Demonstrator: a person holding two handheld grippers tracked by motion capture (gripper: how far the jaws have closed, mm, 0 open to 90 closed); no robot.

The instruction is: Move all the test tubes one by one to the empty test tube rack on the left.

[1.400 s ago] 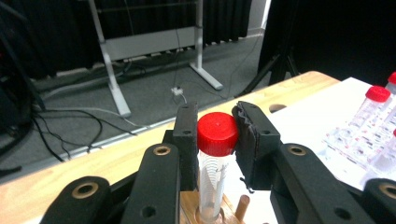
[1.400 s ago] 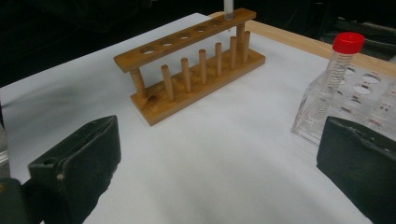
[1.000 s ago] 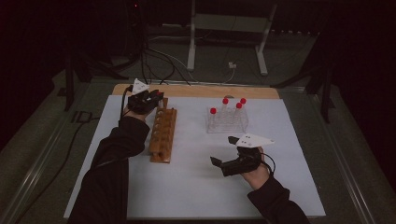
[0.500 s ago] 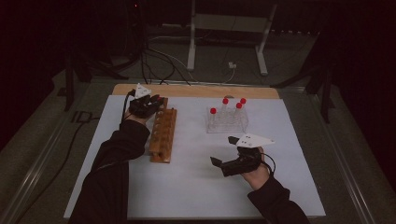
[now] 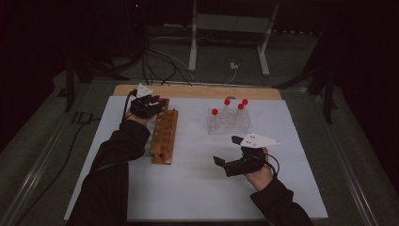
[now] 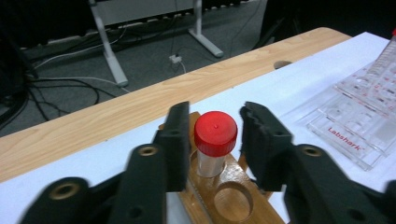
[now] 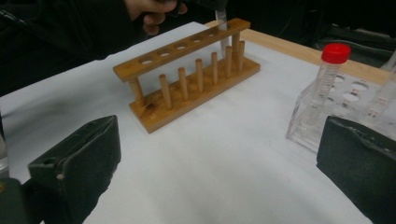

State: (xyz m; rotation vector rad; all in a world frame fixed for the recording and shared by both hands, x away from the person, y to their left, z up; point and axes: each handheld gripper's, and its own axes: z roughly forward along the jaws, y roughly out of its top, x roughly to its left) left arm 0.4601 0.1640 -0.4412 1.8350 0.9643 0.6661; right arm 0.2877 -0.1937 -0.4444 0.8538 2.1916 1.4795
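Red-capped tube [image 6: 215, 142] sitting upright in the end hole of the wooden rack [image 5: 163, 136], at its far end. Left gripper [image 6: 214, 135] jaws just eased apart, flanking the cap with slim gaps, not pinching. Right gripper [image 5: 225, 162] spread wide over the white mat [image 5: 197, 188], near the clear rack [image 5: 229, 123].

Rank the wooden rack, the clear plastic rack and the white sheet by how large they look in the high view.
1. white sheet, by far the largest.
2. wooden rack.
3. clear plastic rack.
The two racks cover much the same area, one long and narrow, one squarer, so their order is unsure.
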